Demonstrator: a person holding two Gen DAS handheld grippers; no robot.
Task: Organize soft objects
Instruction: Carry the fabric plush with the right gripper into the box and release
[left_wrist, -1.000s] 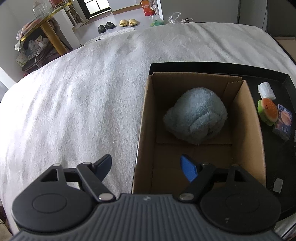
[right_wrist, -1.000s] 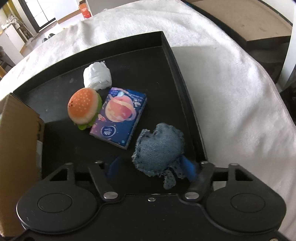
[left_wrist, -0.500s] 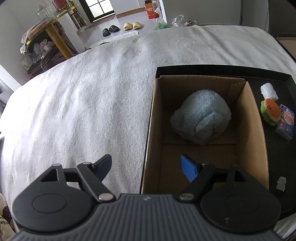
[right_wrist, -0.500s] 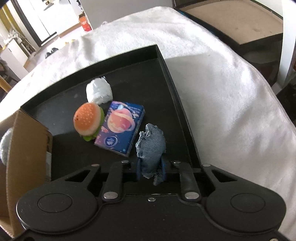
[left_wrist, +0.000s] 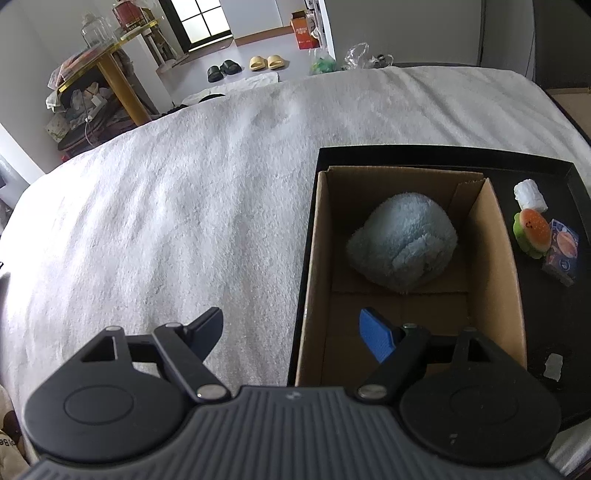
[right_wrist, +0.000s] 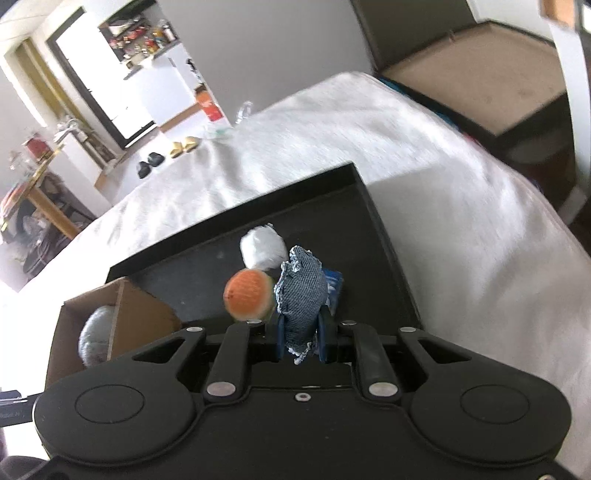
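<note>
Right wrist view: right gripper (right_wrist: 300, 338) pinches the denim pouch (right_wrist: 301, 291) above the black tray (right_wrist: 388, 251), bound for the cardboard box (left_wrist: 498, 236); left gripper (left_wrist: 291, 325) gapes wide, empty, astride the box's near-left wall.

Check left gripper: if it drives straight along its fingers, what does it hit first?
Probably the near left wall of the cardboard box, which lies between the open left gripper fingers; depth is unclear. The blue plush sits farther in.

Left hand-held gripper (left_wrist: 291, 330) agape, right (right_wrist: 300, 338) clamped.

white bedspread (left_wrist: 177, 206), black slippers (left_wrist: 224, 70), yellow slippers (left_wrist: 265, 62), orange carton (left_wrist: 303, 32), gold-legged cluttered table (left_wrist: 110, 70)
</note>
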